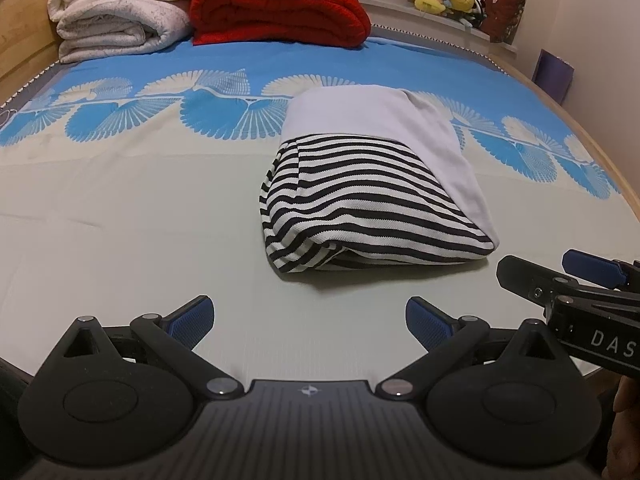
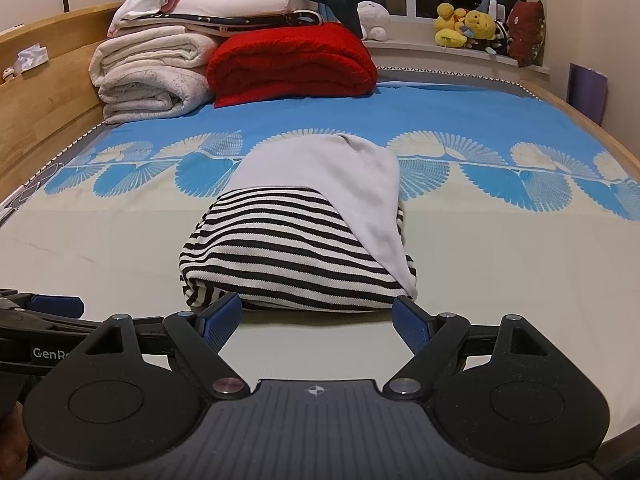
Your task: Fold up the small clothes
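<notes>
I hold both jaws wide apart and empty: the left hand-held gripper point(image 1: 310, 320) hovers beside the right hand-held gripper point(image 2: 318, 320). The striped garment point(image 2: 296, 256) lies folded in the middle of the bed point(image 2: 120, 248), just before my right fingertips point(image 2: 222, 316), so I judge this fold finished.

A folded red blanket point(image 2: 294, 62) and a stack of white blankets point(image 2: 154, 72) are seen far ahead of the tongs on the blue patterned bedsheet point(image 2: 460, 108), with yellow plush toys point(image 2: 466, 24) set on the windowsill ahead to the right.
</notes>
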`<state>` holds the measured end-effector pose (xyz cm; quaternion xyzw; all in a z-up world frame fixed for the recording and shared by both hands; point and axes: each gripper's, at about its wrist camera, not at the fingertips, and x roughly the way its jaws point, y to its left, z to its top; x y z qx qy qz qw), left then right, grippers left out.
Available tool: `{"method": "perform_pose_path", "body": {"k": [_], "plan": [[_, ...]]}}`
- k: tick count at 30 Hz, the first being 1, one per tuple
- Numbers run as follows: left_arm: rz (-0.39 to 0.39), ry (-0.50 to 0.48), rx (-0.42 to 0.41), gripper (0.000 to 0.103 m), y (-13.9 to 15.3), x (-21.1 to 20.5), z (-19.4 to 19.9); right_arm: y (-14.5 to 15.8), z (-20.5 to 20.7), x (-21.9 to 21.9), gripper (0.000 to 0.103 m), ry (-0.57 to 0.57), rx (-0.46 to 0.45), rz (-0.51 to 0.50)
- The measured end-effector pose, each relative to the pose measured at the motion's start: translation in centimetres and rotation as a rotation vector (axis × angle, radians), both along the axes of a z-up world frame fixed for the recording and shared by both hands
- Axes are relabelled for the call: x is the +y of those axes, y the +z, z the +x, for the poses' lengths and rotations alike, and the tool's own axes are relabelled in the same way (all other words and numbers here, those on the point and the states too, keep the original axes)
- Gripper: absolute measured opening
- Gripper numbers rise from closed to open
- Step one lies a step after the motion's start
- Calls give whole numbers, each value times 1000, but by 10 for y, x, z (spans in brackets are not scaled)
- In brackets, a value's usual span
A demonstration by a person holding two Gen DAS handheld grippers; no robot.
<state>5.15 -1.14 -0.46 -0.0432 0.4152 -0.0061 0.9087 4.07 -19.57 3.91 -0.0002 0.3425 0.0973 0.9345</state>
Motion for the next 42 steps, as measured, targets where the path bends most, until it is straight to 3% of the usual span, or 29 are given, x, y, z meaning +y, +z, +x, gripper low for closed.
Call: {"method": "perform_pose_path", "body": {"k": [42], "plan": [[-7, 1, 6, 102, -1, -1, 1, -2, 4, -3, 84, 2, 20, 12]]}}
